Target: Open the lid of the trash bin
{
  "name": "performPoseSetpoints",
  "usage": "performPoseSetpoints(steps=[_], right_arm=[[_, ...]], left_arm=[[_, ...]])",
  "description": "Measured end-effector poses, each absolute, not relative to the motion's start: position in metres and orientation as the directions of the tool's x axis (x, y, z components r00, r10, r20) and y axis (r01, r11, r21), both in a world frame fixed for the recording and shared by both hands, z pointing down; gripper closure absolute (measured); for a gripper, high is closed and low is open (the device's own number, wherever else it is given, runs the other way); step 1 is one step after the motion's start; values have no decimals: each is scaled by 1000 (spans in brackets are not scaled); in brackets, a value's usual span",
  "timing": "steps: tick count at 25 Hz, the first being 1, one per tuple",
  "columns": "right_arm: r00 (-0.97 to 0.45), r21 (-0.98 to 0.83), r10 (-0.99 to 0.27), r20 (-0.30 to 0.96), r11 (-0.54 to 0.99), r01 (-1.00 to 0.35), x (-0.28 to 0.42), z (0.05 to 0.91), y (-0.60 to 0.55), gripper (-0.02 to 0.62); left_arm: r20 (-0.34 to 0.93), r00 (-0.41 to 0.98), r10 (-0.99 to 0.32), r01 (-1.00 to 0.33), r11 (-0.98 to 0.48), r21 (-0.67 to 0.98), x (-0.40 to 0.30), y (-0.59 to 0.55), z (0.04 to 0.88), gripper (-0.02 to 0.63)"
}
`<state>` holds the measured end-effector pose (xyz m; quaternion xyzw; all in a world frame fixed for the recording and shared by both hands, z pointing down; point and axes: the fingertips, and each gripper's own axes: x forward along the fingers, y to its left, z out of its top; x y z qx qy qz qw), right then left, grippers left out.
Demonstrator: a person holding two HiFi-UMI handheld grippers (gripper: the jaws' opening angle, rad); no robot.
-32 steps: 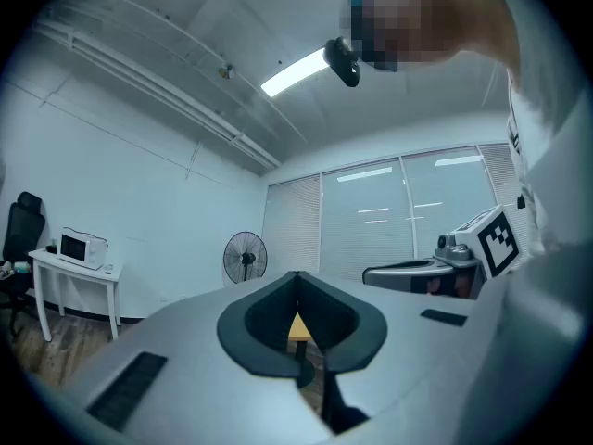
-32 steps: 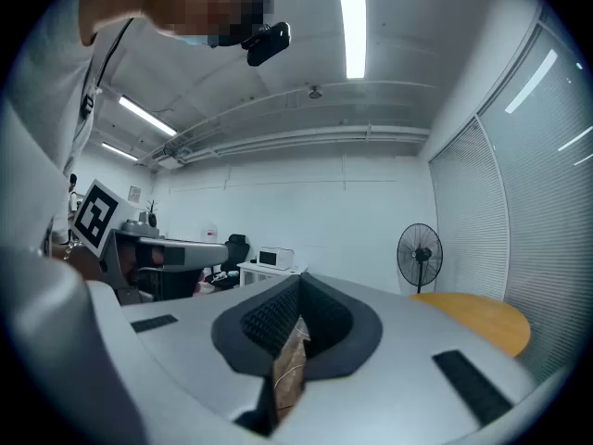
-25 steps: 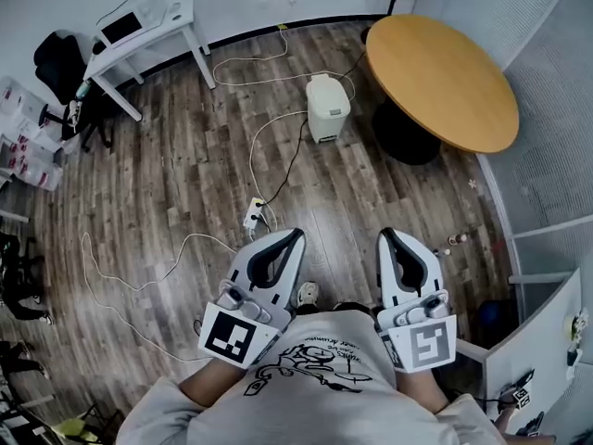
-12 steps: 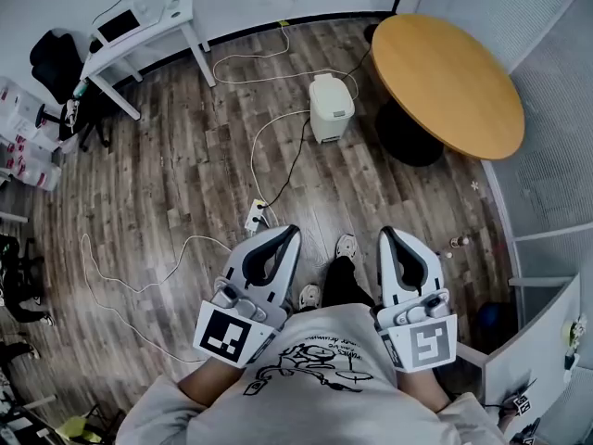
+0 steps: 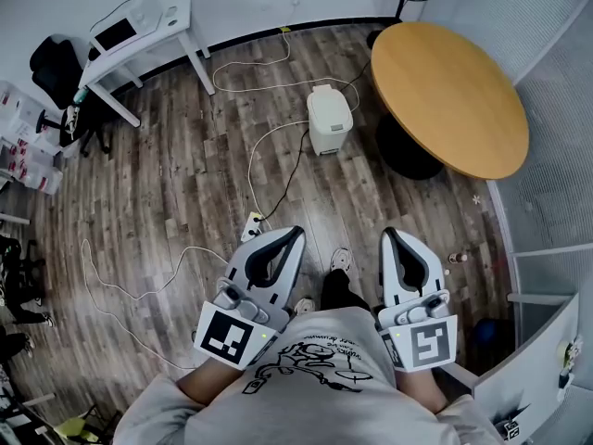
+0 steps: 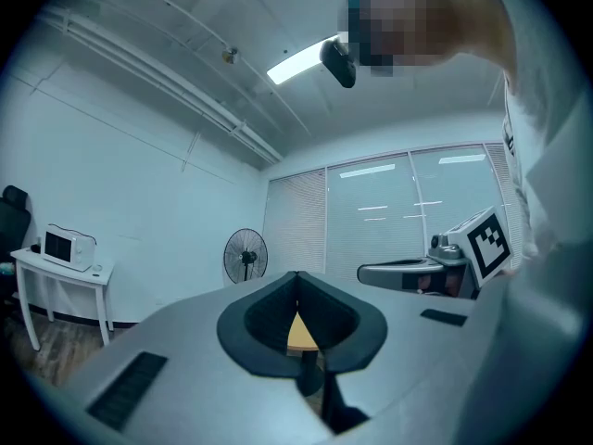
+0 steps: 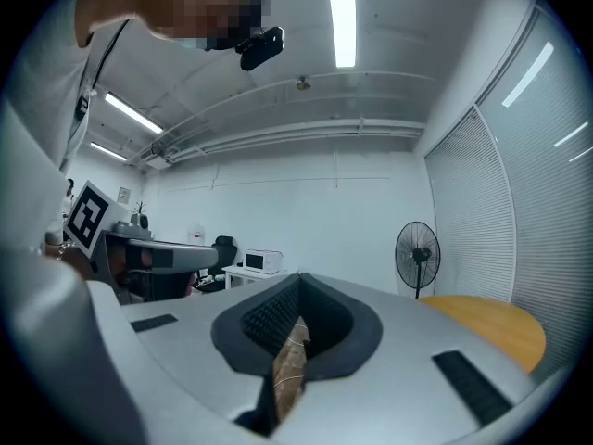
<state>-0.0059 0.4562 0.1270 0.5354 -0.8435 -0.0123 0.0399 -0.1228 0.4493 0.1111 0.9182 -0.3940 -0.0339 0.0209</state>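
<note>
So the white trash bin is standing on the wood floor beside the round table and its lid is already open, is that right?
Not quite. The white trash bin does stand on the wood floor beside the round table, but its lid is shut, not open. The head view shows it.

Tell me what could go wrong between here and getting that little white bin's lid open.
A power strip and white cable lie on the floor between the person's shoe and the trash bin: possible trip or snag.
The bin stands close to the round table, so the right gripper might knock its edge.
Both it and the left gripper have jaws together and empty; they might slip on the closed lid.
</note>
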Motion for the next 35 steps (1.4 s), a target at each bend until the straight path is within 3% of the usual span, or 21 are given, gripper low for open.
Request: performPoseSetpoints(steps=[19, 35], right_arm=[[-469, 35, -883, 36, 470, -882, 121, 126, 323, 589], [-514, 12, -857, 47, 515, -857, 140, 141, 273, 591]], left_arm=[[-7, 651, -759, -757, -650, 68, 1, 322, 114, 591], [-16, 619, -785, -783, -618, 68, 19, 269, 122, 591]])
